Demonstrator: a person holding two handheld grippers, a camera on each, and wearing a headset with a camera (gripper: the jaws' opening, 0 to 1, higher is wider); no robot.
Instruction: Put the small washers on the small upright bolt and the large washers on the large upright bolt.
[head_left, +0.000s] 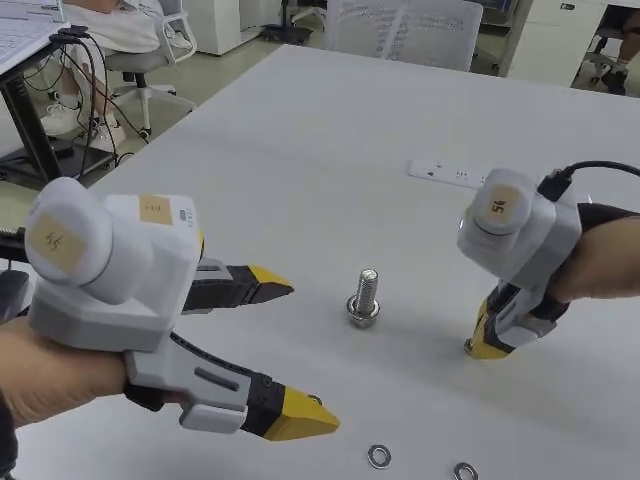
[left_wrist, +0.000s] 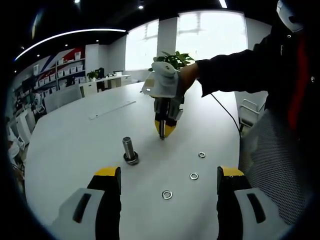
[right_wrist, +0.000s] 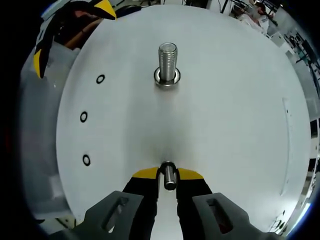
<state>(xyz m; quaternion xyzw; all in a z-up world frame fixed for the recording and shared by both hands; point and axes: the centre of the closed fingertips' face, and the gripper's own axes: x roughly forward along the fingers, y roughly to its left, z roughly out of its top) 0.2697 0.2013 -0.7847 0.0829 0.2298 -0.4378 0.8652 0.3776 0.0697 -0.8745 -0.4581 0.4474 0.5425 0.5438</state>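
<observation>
The right claw (right_wrist: 169, 174) was clamped narrow on a small silver steel bolt (right_wrist: 170, 181) standing on the white counter (right_wrist: 225, 125), while the left claw (left_wrist: 169, 172) gaped wide, holding nothing.

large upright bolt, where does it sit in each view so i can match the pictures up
Head view: large upright bolt near centre, image-left of the right gripper.
Left gripper view: left of centre, above the left gripper and its open jaws.
Right gripper view: top centre, straight ahead of the jaws.
Shared landmark: the right gripper, shut on a small bolt.
</observation>
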